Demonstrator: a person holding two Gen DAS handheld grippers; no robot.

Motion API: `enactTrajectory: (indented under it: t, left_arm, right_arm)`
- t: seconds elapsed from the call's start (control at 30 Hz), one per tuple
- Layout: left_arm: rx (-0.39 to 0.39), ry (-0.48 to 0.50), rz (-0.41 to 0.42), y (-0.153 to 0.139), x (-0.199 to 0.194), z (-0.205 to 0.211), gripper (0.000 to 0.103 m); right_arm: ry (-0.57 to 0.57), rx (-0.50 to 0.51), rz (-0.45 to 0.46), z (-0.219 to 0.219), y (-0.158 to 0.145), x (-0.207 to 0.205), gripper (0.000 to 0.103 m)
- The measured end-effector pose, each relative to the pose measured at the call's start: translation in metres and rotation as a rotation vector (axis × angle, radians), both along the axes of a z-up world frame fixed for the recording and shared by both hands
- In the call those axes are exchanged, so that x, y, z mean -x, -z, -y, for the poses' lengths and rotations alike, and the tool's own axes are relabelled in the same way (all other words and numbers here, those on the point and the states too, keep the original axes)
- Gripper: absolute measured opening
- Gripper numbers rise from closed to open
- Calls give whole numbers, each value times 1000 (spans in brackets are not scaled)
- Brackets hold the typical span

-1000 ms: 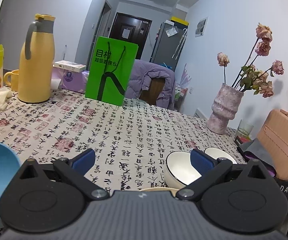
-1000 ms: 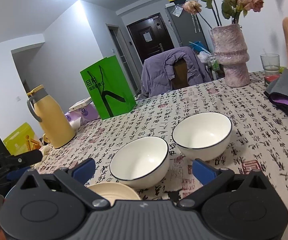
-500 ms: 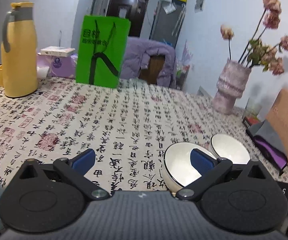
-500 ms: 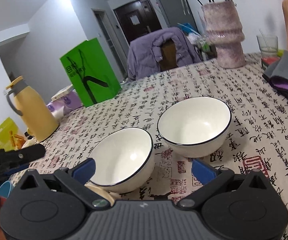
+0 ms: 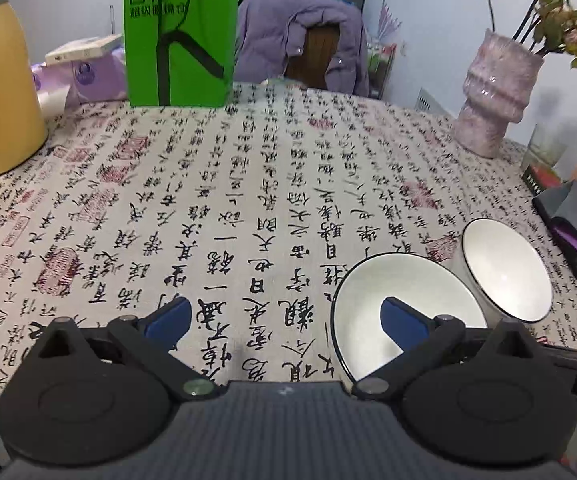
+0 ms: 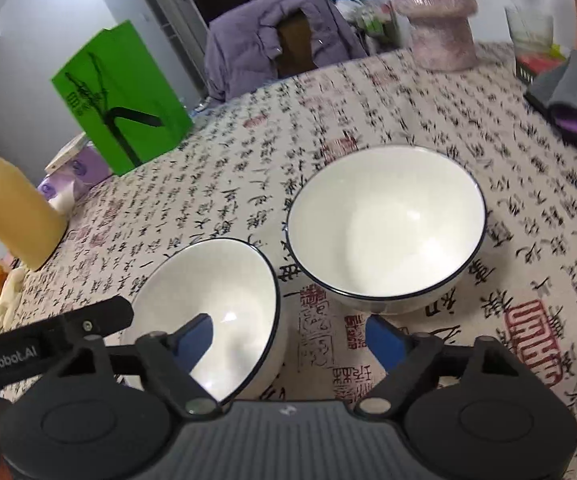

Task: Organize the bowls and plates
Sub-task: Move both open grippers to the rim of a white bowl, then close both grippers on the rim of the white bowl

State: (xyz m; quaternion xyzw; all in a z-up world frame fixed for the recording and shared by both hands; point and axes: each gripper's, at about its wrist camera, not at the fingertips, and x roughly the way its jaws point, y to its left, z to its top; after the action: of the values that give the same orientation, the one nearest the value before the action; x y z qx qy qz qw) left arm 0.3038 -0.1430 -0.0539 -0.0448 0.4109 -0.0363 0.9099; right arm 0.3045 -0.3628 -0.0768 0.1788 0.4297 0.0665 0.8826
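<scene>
Only in the right wrist view, released right gripper (image 6: 288, 338) astride nearer bowl's (image 6: 224, 300) rim, jaws just narrowing.

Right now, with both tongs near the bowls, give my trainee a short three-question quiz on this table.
1. True or false: the two white ceramic bowls with dark rims, the nearer bowl and the farther bowl, are stacked.
2. What stands upright at the table's far edge, in front of the chair draped with a purple jacket? A) green paper bag B) red box C) blue kettle
3. Fill in: the right tongs straddle the nearer bowl's ____.

Key:
1. False; they sit side by side on the calligraphy-print tablecloth.
2. A
3. Rim; the jaws have just been closing but are not yet pressing on it.
</scene>
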Motion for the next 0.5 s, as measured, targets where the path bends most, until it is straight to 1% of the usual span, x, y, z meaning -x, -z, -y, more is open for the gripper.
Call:
enactTrajectory:
  t: [0.1,0.17,0.2,0.27,0.33,0.4,0.47,0.5]
  left_arm:
    - [17,-14,-48,9,-10,-1,100]
    - [30,-21,-72,15,-14,-2,95]
    - [35,-23,-81,17,-16,-3,91]
    - [36,-27,-90,20,-18,-4,88]
    - [32,-27,-96,22,-19,-3,83]
    - [31,-22,-101,23,-19,-4,80]
    - [29,-22,-100,23,-19,-4,80]
    - [33,-21,-100,23,-19,-4,78]
  right_arm:
    - [17,-4,3,-1,8,-3,78]
    - [18,-10,9,-1,12,-5,75]
    - [17,-10,17,-1,13,-5,75]
    - [0,-29,38,0,15,-4,72]
    - [-13,-52,50,2,16,-4,65]
    - [-9,-49,63,4,18,-3,61]
    - [-4,-50,71,5,18,-1,59]
    - [-3,-47,75,4,19,-1,55]
